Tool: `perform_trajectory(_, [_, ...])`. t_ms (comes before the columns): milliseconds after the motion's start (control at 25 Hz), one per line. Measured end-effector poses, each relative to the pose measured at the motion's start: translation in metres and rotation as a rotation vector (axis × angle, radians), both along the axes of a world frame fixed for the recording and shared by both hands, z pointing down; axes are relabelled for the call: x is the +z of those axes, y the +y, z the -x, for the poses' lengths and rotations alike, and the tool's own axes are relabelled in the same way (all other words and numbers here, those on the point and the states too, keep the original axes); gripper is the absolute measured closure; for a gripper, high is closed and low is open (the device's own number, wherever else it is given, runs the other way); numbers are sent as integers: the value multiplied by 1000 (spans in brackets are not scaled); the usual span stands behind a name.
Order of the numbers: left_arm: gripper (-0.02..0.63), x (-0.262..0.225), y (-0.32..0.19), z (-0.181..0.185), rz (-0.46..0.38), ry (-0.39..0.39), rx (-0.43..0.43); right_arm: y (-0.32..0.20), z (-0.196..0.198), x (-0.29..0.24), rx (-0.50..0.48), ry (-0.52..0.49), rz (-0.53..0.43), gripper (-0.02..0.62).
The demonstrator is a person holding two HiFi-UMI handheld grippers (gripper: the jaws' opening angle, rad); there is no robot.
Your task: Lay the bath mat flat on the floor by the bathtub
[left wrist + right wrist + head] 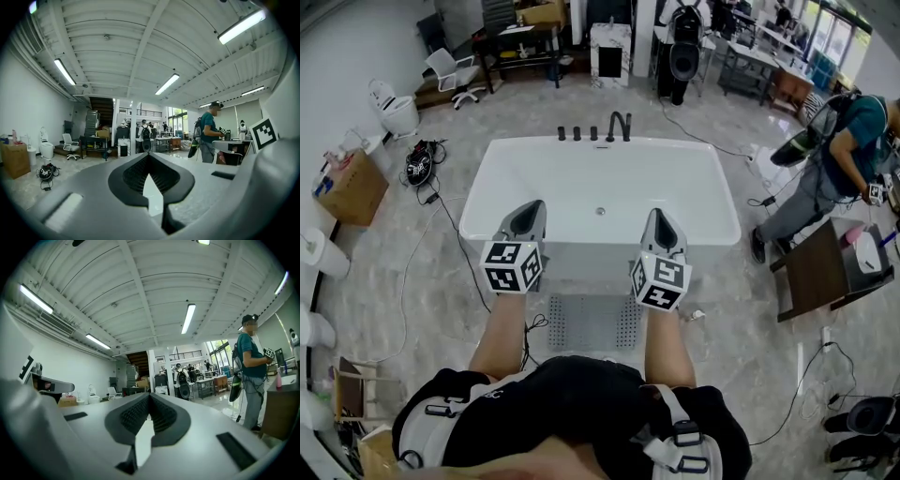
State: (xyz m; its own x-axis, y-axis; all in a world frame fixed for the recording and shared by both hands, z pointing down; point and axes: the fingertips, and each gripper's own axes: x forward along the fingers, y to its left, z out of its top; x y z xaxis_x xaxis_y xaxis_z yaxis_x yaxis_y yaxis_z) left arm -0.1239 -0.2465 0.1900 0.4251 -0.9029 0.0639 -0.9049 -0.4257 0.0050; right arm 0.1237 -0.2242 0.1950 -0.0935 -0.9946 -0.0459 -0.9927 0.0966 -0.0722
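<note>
A grey perforated bath mat [591, 322] lies flat on the marble floor against the near side of the white bathtub [581, 178]. My forearms cover its left and right edges. My left gripper [528, 216] is raised over the tub's near rim, shut and empty. My right gripper [660, 222] is level with it on the right, also shut with nothing in it. Both point away from the mat. In the left gripper view the left gripper [149, 155] shows its jaws closed tip to tip against the room. The right gripper [150, 396] looks the same in the right gripper view.
A black faucet [619, 125] stands on the tub's far rim. A person in a teal shirt [844, 150] bends by a dark table [820, 267] at the right. A cardboard box [352, 187], toilet [394, 108] and floor cables [422, 164] are at the left.
</note>
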Motion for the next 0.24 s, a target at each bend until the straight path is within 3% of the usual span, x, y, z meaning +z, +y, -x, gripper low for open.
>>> perform_trajectory(240, [601, -5, 3, -4, -10, -9, 9, 3, -4, 0, 9, 4, 0, 591])
